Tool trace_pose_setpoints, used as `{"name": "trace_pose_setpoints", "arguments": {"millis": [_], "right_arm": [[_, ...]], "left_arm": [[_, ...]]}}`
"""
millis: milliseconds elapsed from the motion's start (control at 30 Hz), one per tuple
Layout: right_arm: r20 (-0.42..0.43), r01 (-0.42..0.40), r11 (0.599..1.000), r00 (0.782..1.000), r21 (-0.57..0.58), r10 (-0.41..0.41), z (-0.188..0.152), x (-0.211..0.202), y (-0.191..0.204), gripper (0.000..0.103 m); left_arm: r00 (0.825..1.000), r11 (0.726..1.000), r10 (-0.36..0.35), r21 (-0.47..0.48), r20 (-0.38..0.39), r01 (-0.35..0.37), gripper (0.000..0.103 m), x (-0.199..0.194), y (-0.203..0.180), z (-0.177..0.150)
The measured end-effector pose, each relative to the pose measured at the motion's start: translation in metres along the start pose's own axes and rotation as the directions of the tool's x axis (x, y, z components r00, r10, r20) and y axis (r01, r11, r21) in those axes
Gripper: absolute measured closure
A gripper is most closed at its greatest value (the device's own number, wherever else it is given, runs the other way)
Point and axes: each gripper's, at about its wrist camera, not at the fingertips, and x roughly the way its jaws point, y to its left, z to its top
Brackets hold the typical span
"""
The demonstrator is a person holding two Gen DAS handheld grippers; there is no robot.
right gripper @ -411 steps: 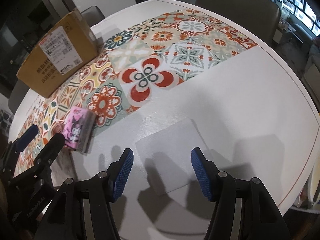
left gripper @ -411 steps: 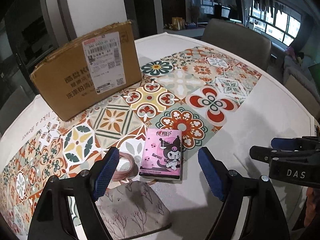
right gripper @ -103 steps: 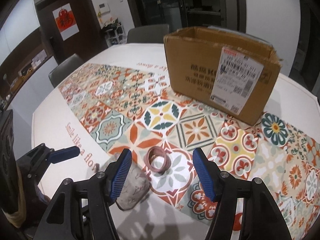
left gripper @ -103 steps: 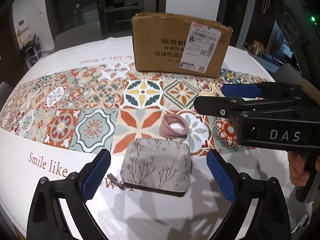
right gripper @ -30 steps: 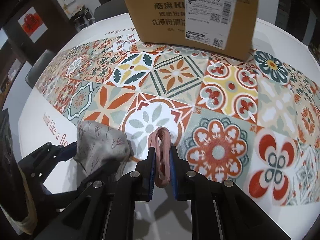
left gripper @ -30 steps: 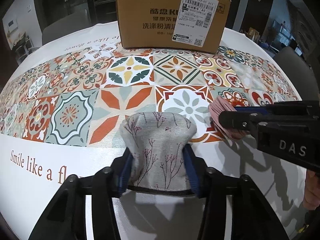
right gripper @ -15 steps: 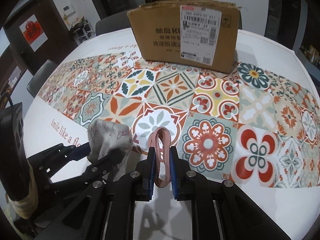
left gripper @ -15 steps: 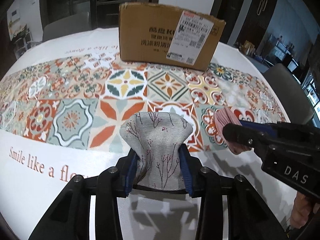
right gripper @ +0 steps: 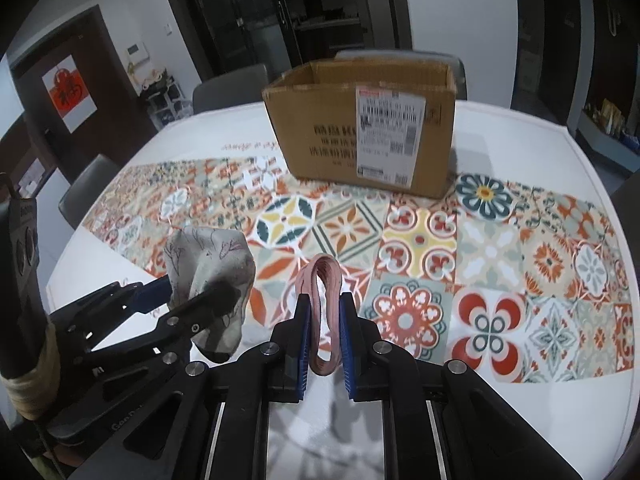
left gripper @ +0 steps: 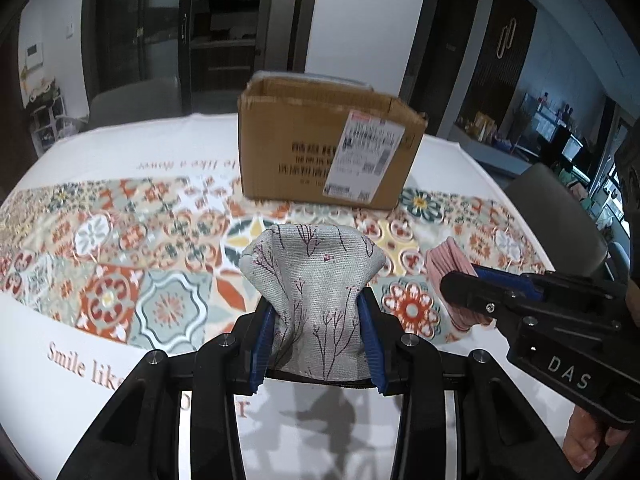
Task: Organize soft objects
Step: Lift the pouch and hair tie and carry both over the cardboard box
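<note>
My left gripper (left gripper: 316, 320) is shut on a grey fabric pouch (left gripper: 316, 276) printed with twigs, held up off the table. From the right wrist view the same pouch (right gripper: 208, 264) hangs at the left in that gripper (right gripper: 192, 300). My right gripper (right gripper: 323, 320) is shut on a pink hair band (right gripper: 322, 280), squeezed upright between the blue pads and also lifted. In the left wrist view the band (left gripper: 448, 264) and the right gripper (left gripper: 464, 280) show at the right. An open cardboard box (left gripper: 328, 148) stands beyond both on the table; its inside is hidden.
A round table carries a white cloth with a band of patterned tiles (right gripper: 420, 240). The box (right gripper: 368, 120) sits at the far side. Grey chairs (right gripper: 232, 84) ring the table. A hand (left gripper: 592, 440) grips the right tool at the lower right.
Both grippers have risen with the pouch and the band still clamped. The views have tipped up, so the box now sits lower and its open top edge shows.
</note>
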Motion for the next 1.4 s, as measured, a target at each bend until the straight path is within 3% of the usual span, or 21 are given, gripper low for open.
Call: {"name": "trace_pose_setpoints", "arguments": {"millis": [467, 900, 1400], "right_arm": [[0.147, 0.027, 0.999, 0.989, 0.028, -0.03, 0.029, -0.036, 0.013, 0.088], [0.288, 0.068, 0.997, 0.955, 0.039, -0.077, 0.065, -0.063, 0.024, 0.088], [0.393, 0.108, 0.993, 0.912, 0.044, -0.116, 0.115, -0.068, 0.019, 0.088]], "left_arm": [[0.986, 0.998, -0.037, 0.059, 0.162, 0.028, 0.064, -0.041, 0.005, 0.047], [0.961, 0.993, -0.077, 0.111, 0.266, 0.049, 0.064, -0.056, 0.011, 0.092], [0.934, 0.988, -0.102, 0.147, 0.343, 0.054, 0.064, -0.044, 0.016, 0.15]]}}
